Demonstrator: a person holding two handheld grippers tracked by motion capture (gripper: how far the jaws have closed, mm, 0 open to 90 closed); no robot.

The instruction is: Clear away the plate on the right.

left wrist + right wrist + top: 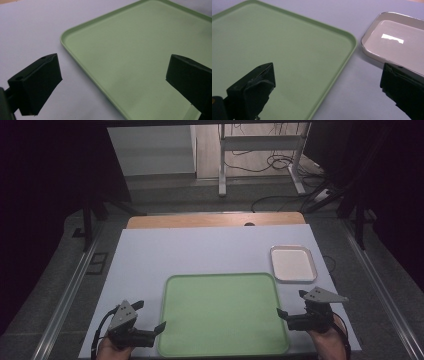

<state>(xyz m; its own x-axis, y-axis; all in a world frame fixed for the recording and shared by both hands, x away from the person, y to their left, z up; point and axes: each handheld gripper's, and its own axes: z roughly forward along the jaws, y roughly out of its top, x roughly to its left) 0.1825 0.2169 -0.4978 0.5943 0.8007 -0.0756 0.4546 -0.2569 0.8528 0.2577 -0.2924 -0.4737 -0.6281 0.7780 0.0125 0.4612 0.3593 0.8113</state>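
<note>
**Two open claws flank an empty green tray**

A large green tray (225, 312) lies flat on the pale sheet covering the desk (200, 250), at the near middle of it. Its bed is bare. Just beyond the tray's far right corner, apart from it by a narrow strip of sheet, sits a smaller white tray (293, 263) with a shiny rim, also bare as far as the glare on it allows one to tell.

The left claw (150, 316) hovers at the tray's near left edge, its jaws spread wide; in the left gripper view one jaw is over the sheet and the other over the tray's bed, with nothing between them. The right claw (291, 304) sits at the tray's right edge, jaws likewise wide and holding nothing; in the right gripper view one jaw is over the green tray and the other overlaps the white tray's near rim.
</note>
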